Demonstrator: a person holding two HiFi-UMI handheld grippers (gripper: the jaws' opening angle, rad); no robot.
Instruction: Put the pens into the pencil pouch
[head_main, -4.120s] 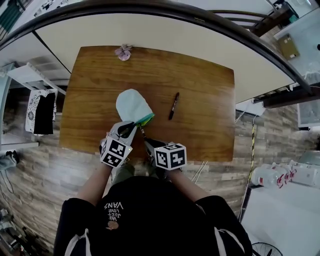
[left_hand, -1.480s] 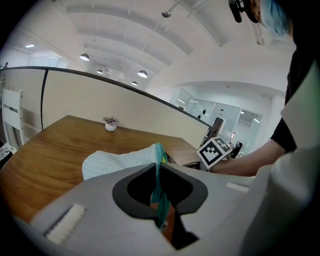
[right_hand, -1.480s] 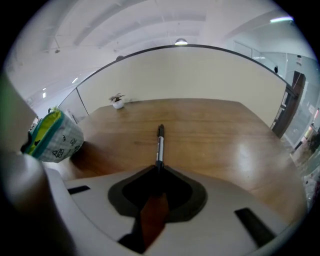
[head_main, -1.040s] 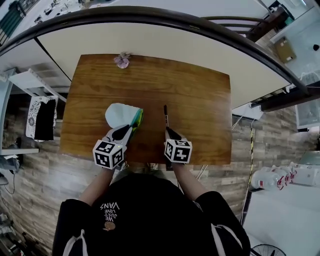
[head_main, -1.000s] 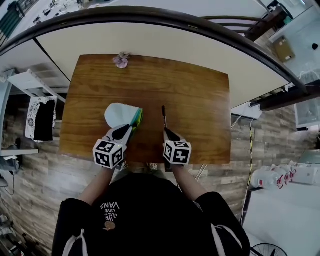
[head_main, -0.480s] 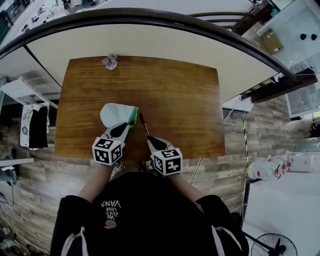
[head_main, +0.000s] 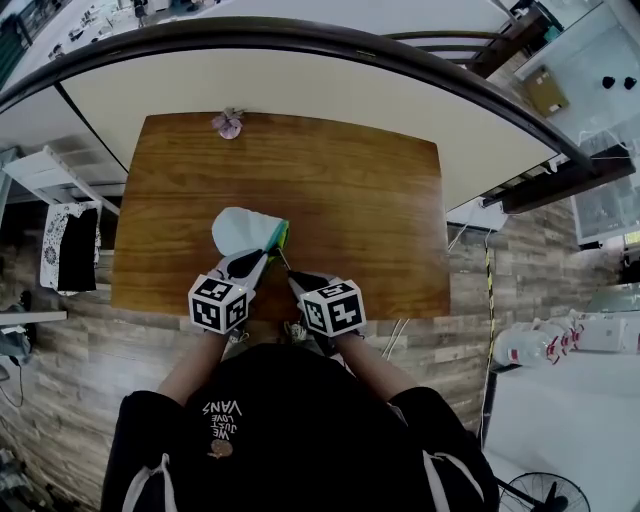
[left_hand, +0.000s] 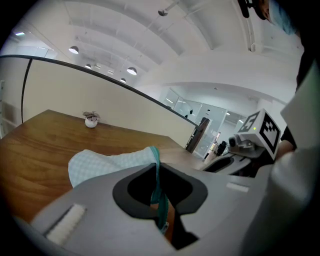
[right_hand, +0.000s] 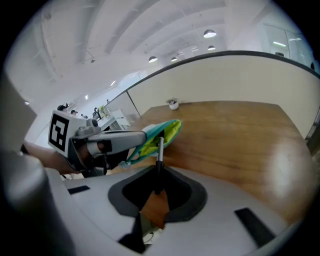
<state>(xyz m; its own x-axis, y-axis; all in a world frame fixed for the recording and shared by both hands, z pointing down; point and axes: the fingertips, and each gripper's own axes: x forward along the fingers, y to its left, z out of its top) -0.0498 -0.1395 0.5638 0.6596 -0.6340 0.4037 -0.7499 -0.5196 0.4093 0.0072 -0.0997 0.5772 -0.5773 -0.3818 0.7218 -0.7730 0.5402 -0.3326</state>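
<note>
The left hand-held gripper (head_main: 262, 258) is clamped on the teal zipper edge of the pencil pouch (head_main: 243, 232), which lies on the bench (head_main: 360, 200) near its front edge. The right hand-held gripper (head_main: 290, 278) is closed on a dark pen (right_hand: 160, 152) whose tip is at the yellow-lined mouth (whether it is inside yet cannot be told). The likely risk is the tip snagging the limp rim, which could shove the pouch closed or twist the pen in the jaws.

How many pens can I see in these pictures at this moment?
1. The pen is held in the right gripper, its tip at the open mouth of the pencil pouch. More pens may be hidden inside the pouch.
</note>
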